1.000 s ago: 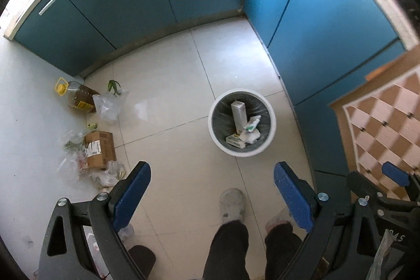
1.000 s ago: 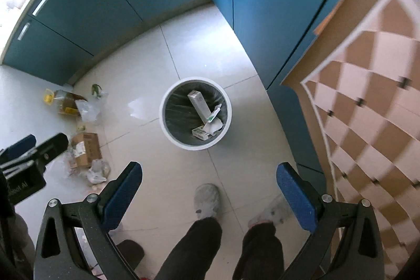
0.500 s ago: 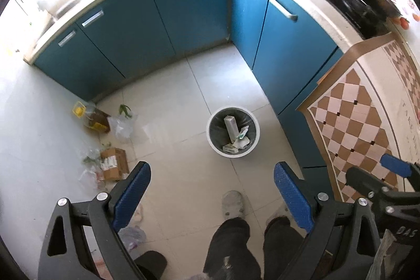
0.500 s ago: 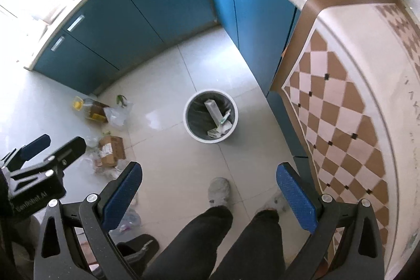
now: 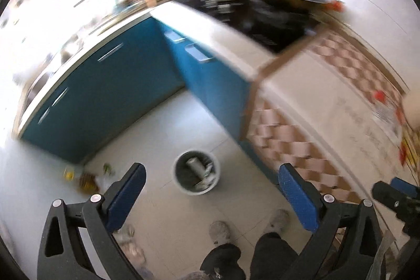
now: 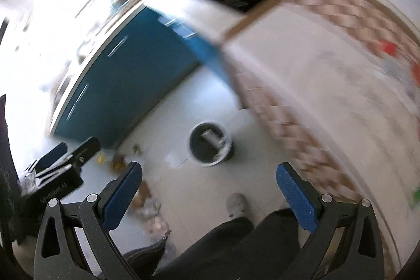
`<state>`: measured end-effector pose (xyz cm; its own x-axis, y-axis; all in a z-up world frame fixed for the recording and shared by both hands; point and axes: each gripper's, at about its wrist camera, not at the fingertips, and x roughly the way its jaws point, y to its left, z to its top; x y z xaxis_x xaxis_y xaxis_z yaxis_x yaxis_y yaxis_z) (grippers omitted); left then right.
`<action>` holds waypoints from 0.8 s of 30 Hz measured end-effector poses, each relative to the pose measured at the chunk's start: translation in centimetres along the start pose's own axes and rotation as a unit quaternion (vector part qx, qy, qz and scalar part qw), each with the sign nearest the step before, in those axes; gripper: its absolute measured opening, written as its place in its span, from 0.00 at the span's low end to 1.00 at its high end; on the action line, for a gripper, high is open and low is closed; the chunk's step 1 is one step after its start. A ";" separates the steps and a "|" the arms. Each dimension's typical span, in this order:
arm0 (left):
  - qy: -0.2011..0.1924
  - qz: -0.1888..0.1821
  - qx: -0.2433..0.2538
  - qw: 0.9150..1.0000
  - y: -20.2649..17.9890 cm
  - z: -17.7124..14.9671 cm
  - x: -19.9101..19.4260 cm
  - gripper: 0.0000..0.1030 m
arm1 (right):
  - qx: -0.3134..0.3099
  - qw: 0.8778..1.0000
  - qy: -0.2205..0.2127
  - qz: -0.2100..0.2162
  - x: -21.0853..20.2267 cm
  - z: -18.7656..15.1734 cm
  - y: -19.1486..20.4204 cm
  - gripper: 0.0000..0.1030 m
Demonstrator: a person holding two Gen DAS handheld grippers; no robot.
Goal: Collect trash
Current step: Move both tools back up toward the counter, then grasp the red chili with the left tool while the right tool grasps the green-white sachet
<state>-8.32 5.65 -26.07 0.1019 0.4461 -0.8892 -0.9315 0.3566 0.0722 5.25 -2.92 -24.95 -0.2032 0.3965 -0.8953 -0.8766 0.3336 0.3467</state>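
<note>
Both hand-held grippers are seen raised high above a kitchen floor, the left hand-held gripper with its blue pads spread wide after a slight further opening and nothing between them, the right hand-held gripper likewise spread and empty. The task's things lie far below: a round waste bin, already holding a carton and crumpled wrappers, is seen at lower centre of the left view, while loose trash, a yellow-capped bottle and plastic bags among it, is scattered at lower left against the foot of the blue cabinets; more crumpled plastic and a cardboard box are made out by the left pad in the right view. Heavy blur is shown in both views, so small items cannot be told apart. Several risks may be judged from here. With the grippers so far from the litter, pieces by the cabinet foot could be overlooked, and thin bags could slip from the pads or spill their contents if pinched by a corner. The person's shoes are planted just beside the scattered plastic, so a wrapper could be trodden on or kicked away. The floor is pale, glossy tile, on which film may slide. A white worktop with a dark hob and pans is seen at upper right, and a checked cloth is draped over a surface at right.
</note>
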 end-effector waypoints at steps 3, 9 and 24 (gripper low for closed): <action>0.000 -0.021 0.050 0.999 -6.5 1.4 0.1 1.00 | 0.092 0.995 -0.017 -0.044 -3.2 -0.7 -8.4 1.00; 0.031 -0.054 0.151 0.987 -21.4 2.0 2.4 1.00 | 0.320 0.934 -0.035 -0.153 -7.1 -6.8 -28.8 1.00; 0.090 -0.083 0.297 0.947 -41.2 0.2 6.4 0.99 | 0.340 0.894 -0.087 -0.279 -3.6 -9.6 -38.0 0.00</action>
<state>30.71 -6.05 -34.65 0.1183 0.2151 -0.9694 -0.5416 0.8323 0.1186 35.14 -25.23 -37.63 0.3064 0.1139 -0.9451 -0.3404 0.9403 0.0030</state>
